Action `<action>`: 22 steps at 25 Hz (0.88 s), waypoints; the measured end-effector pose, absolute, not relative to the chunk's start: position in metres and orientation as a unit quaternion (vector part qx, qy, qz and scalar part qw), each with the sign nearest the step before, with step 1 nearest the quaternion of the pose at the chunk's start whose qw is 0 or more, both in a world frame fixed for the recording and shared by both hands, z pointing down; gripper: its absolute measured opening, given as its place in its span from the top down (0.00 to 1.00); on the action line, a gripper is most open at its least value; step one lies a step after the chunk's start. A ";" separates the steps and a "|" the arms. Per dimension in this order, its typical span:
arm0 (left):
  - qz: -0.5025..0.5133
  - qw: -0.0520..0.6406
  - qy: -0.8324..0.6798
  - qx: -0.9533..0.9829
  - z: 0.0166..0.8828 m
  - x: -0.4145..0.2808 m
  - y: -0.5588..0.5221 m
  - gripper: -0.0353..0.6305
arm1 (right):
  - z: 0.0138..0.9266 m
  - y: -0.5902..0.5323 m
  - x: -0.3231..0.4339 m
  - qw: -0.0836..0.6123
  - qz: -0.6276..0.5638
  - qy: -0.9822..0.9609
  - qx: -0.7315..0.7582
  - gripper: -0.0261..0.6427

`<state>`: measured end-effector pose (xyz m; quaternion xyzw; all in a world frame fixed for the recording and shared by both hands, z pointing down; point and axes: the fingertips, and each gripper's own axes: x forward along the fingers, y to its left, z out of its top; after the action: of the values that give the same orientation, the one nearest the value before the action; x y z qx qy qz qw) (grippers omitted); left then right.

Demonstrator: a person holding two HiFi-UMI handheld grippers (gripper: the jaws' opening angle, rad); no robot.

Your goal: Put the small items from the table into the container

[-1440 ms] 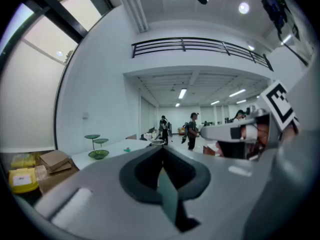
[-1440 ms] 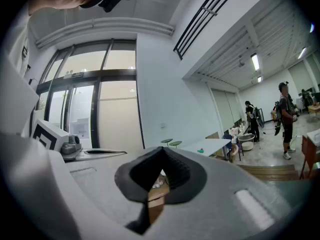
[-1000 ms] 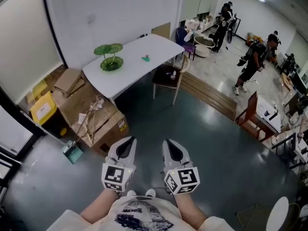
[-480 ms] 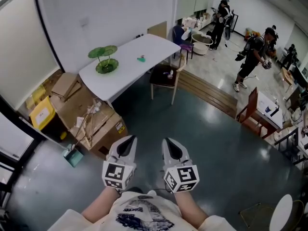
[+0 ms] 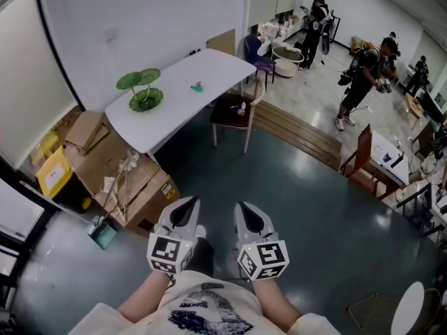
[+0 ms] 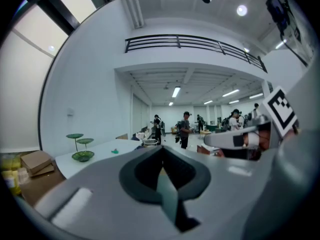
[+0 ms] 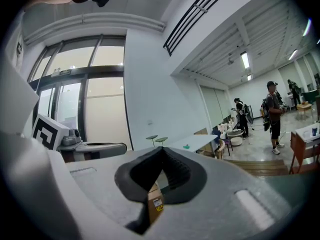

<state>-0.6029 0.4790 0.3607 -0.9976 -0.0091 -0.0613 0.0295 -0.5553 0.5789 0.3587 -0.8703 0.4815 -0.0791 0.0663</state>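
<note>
A white table [image 5: 174, 96] stands far ahead by the wall. On it sit a green tiered dish stand [image 5: 142, 91] and a small teal item [image 5: 198, 86]. The left gripper view also shows the table [image 6: 95, 151], the dish stand [image 6: 81, 149] and the teal item [image 6: 114, 151]. In the right gripper view the table [image 7: 197, 143] is small and distant. My left gripper [image 5: 185, 206] and right gripper [image 5: 248, 209] are held side by side near my body, well short of the table, both shut and empty.
Cardboard boxes [image 5: 129, 180] and a yellow bin [image 5: 54, 174] lie left of my path. A wooden chair [image 5: 235, 114] stands at the table's near corner. A low wooden platform [image 5: 307, 138] runs to the right. Several people [image 5: 363, 75] stand at the far right.
The table, boxes and chair have slid left and slightly down in the head view as I walk forward. Both grippers keep the same shut pose in front of me.
</note>
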 end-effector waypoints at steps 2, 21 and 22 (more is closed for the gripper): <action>-0.063 0.026 -0.016 -0.998 0.365 -0.587 0.471 0.96 | 0.363 0.571 -0.541 0.067 -0.082 0.478 -0.872 0.97; -0.070 0.006 -0.032 -0.997 0.376 -0.379 0.280 0.96 | 0.366 0.379 -0.346 0.032 -0.114 0.478 -0.871 0.97; -0.070 0.004 -0.032 -0.997 0.375 -0.370 0.271 0.96 | 0.365 0.368 -0.336 0.032 -0.114 0.479 -0.870 0.97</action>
<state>-0.3695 0.2708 0.3745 -0.9971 -0.0320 -0.0696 0.0036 -0.3357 0.3683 0.3655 -0.8700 0.4786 -0.1142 0.0321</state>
